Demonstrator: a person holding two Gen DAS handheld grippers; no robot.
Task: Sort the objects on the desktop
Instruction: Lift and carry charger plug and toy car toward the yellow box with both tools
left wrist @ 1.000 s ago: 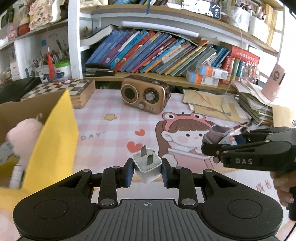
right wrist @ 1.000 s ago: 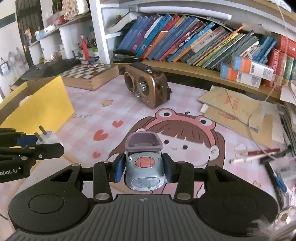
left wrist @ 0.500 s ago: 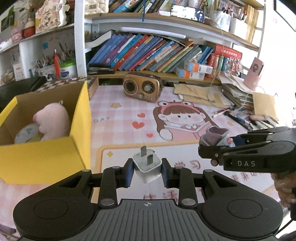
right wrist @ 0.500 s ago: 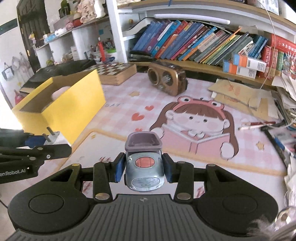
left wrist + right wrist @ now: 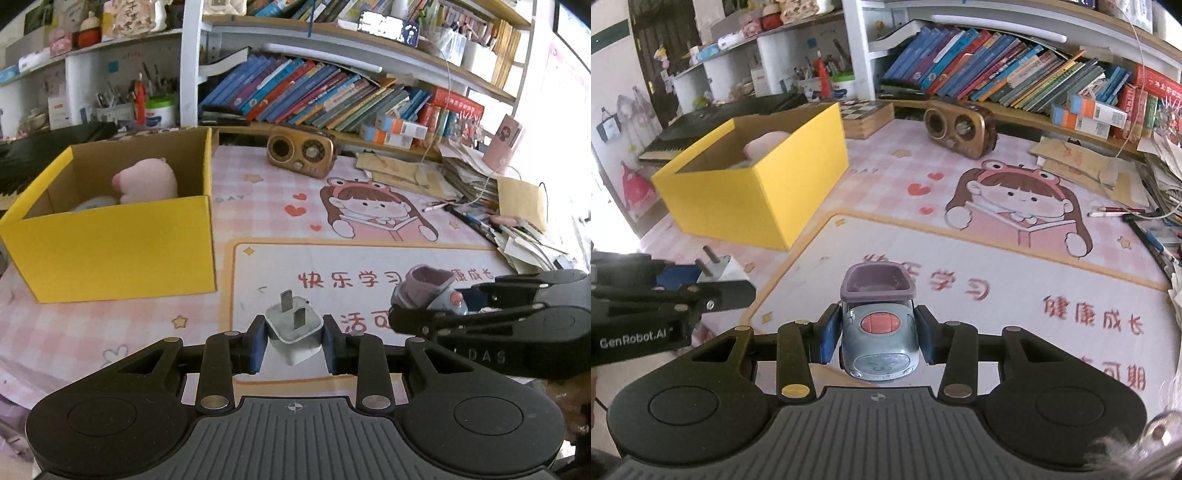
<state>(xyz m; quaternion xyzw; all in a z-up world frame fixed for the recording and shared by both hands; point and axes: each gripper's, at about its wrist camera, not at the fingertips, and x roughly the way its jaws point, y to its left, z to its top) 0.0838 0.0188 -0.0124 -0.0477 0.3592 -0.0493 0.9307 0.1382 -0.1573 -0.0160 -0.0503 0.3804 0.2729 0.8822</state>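
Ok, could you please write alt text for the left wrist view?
The left gripper holds a white plug adapter, prongs up, above a pink desk mat. A yellow box with a pink plush stands left; the right gripper holds a toy car.

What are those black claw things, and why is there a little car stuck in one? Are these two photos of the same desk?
Yes, the same desk, seen by two cameras. A person holds a black grabbing tool in each hand, and each tool carries a camera that looks out along its two fingers.

The left wrist picture shows the left gripper pinching a white plug adapter. The right wrist picture shows the right gripper pinching a grey toy car. Each tool also shows at the edge of the other's picture.

On the pink cartoon mat stands a yellow box with a pink plush toy inside, and behind it a brown radio.
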